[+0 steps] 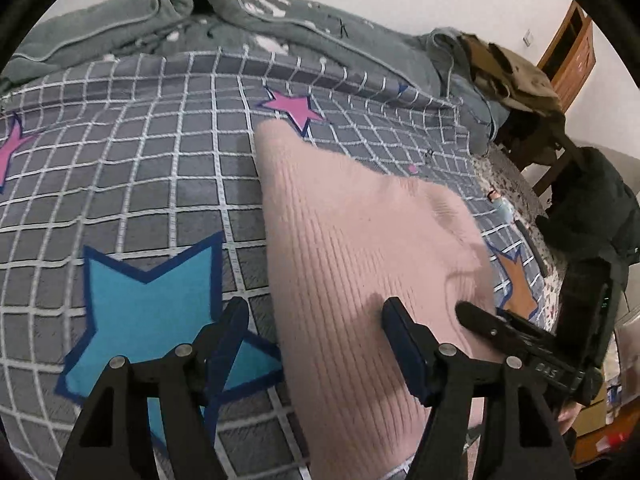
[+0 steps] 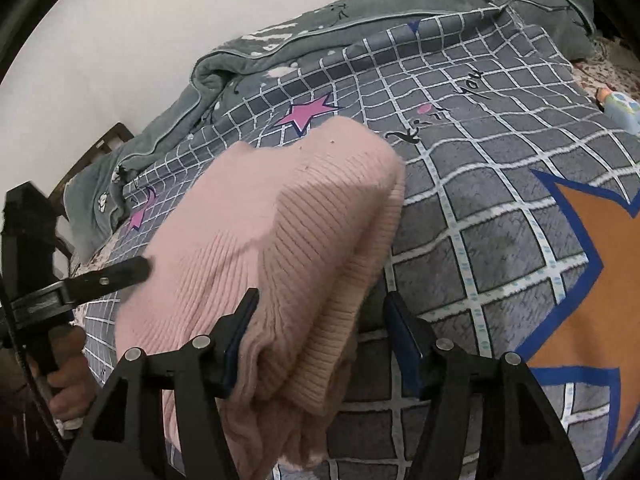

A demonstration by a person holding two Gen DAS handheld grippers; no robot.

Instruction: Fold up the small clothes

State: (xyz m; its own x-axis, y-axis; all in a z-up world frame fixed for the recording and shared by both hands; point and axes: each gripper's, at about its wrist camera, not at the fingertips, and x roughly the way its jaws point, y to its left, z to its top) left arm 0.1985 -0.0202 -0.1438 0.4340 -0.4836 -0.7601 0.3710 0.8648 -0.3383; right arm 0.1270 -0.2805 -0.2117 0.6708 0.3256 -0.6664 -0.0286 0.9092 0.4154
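The pink ribbed knit sweater (image 2: 260, 248) lies folded (mostly) on the grey checked bedcover (image 1: 160, 168); both tongs, left gripper (image 1: 316, 316) and right gripper (image 2: 320, 312), gape apart, holding nothing.

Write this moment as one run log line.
step: folding | pink sweater: doubled over on bed | left claw: open | right claw: open

A bed (image 1: 120, 168) is carrying everything, its grey grid-patterned cover (image 2: 500, 240) showing pink, blue and orange stars. A pink ribbed knit garment (image 1: 360, 240) is lying directly on the cover, stretching from centre toward 5 o'clock in the left wrist view. A rumpled grey-green quilt (image 1: 168, 12) is sitting along the far edge, near 12 o'clock.
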